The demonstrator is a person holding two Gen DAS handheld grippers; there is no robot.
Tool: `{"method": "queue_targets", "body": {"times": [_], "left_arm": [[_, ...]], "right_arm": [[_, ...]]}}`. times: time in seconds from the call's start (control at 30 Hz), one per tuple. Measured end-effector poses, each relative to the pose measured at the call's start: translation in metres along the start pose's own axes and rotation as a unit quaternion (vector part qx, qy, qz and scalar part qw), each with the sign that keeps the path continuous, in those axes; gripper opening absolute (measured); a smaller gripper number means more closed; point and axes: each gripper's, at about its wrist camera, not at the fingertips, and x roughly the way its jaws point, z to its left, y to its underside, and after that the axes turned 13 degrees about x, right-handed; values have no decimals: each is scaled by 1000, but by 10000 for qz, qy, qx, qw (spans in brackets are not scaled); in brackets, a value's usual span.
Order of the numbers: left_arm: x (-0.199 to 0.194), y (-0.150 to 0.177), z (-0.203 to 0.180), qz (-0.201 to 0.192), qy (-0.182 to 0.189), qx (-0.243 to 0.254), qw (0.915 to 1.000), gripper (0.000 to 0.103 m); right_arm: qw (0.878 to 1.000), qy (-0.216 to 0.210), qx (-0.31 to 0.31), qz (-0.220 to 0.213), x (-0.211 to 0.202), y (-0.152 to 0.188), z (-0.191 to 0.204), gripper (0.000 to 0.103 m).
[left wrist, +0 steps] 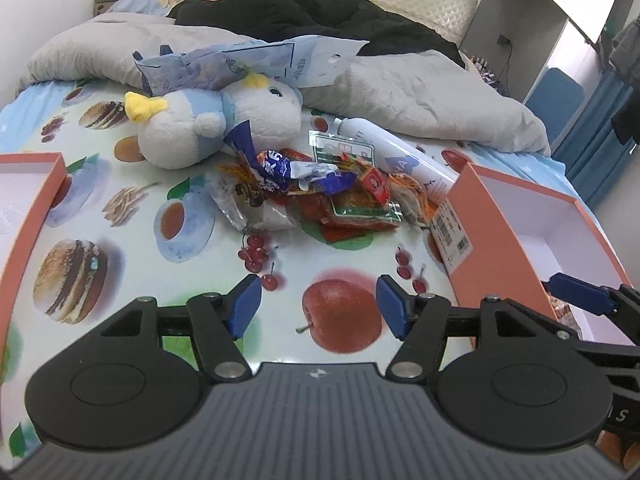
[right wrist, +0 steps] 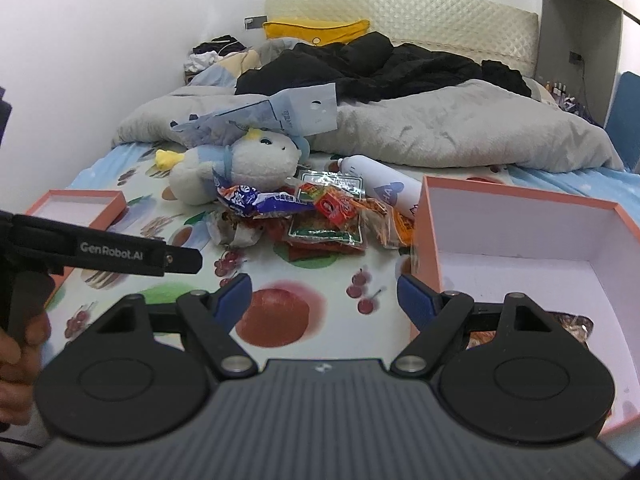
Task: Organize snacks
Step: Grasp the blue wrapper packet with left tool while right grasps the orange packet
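Between the two orange boxes (right wrist: 516,232) lies the snack pile (right wrist: 316,216), within reach for sorting. Left gripper (left wrist: 318,306) and right gripper (right wrist: 324,300) hover unclenched, empty.

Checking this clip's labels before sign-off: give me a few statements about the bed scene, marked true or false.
1. Both the left gripper and the right gripper are open and hold nothing. True.
2. The white cylindrical bottle stands upright. False: it lies on its side.
3. The deep orange cardboard box already holds some snack packets. True.
4. The pile of crinkly snack packets lies on the grey blanket. False: it lies on the food-print sheet.
5. The white and blue plush toy sits inside the shallow orange lid. False: it lies on the sheet.
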Motion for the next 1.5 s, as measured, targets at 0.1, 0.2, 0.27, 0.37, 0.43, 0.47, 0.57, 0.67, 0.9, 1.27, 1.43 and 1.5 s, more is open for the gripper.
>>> {"method": "queue_targets", "body": {"times": [0.1, 0.2, 0.27, 0.37, 0.43, 0.47, 0.57, 0.67, 0.9, 1.27, 1.43, 1.5], "left_arm": [[16, -2, 8, 11, 15, -46, 10000, 69], [32, -4, 14, -7, 65, -74, 10000, 69], [42, -7, 19, -20, 150, -160, 9998, 69], [56, -12, 25, -40, 236, -285, 9993, 69], [64, -16, 30, -79, 291, -401, 9987, 69], [69, -18, 32, -110, 344, -459, 9983, 69], [85, -22, 38, -88, 376, -599, 9975, 68], [96, -26, 45, -153, 466, -745, 9960, 68], [103, -39, 55, -318, 740, -1001, 9917, 69], [128, -59, 66, -251, 1529, -2020, 9671, 73], [148, -62, 70, -117, 1531, -2353, 9597, 73], [155, -62, 71, -67, 1475, -2475, 9576, 73]], "right_arm": [[10000, 2, -61, 21, 12, -3, 3, 73], [9999, 45, -131, 17, 25, -7, 6, 65], [9998, 65, -199, -35, 32, -9, 7, 65], [9996, 88, -276, -58, 46, -14, 9, 62], [9993, 116, -346, -32, 55, -17, 10, 60], [9991, 141, -403, -15, 61, -19, 11, 59], [9982, 233, -544, 52, 76, -22, 11, 53], [9976, 316, -602, 130, 91, -24, 9, 52], [9951, 716, -636, 229, 127, -26, 8, 52], [9840, 1450, -1031, 55, 175, -36, 12, 41], [9770, 1781, -1171, 51, 196, -34, 10, 39], [9733, 1931, -1242, 18, 202, -32, 11, 39]]}}
